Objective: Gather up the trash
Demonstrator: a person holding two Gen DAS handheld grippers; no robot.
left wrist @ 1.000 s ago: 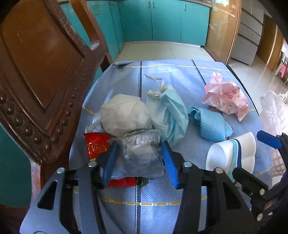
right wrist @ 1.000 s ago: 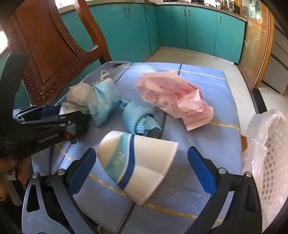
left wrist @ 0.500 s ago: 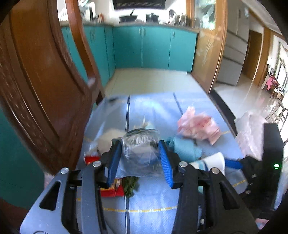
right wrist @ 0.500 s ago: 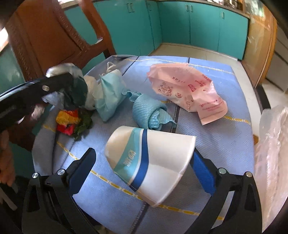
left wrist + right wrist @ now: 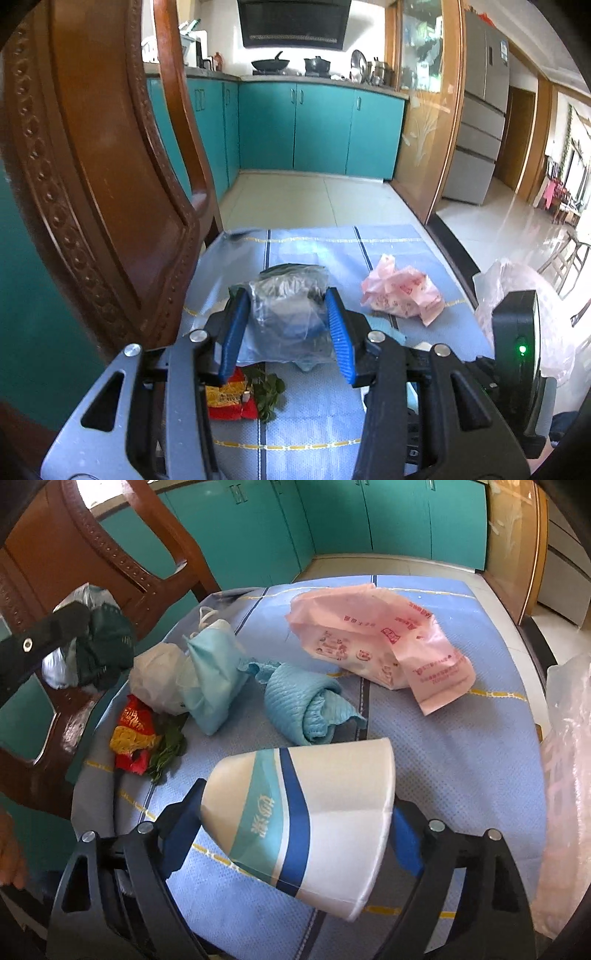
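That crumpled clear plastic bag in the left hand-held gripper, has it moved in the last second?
Yes. The clear plastic bag has risen off the blue tablecloth, away from the red wrapper it lay on; the left hand-held gripper grips it.

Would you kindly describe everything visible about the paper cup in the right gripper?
The paper cup is white with teal and dark blue curved bands and pale printed characters. It looks like thin paper, squashed somewhat flat, lying on its side with the rim toward lower right. The right gripper clamps it between blue fingers above the blue tablecloth.
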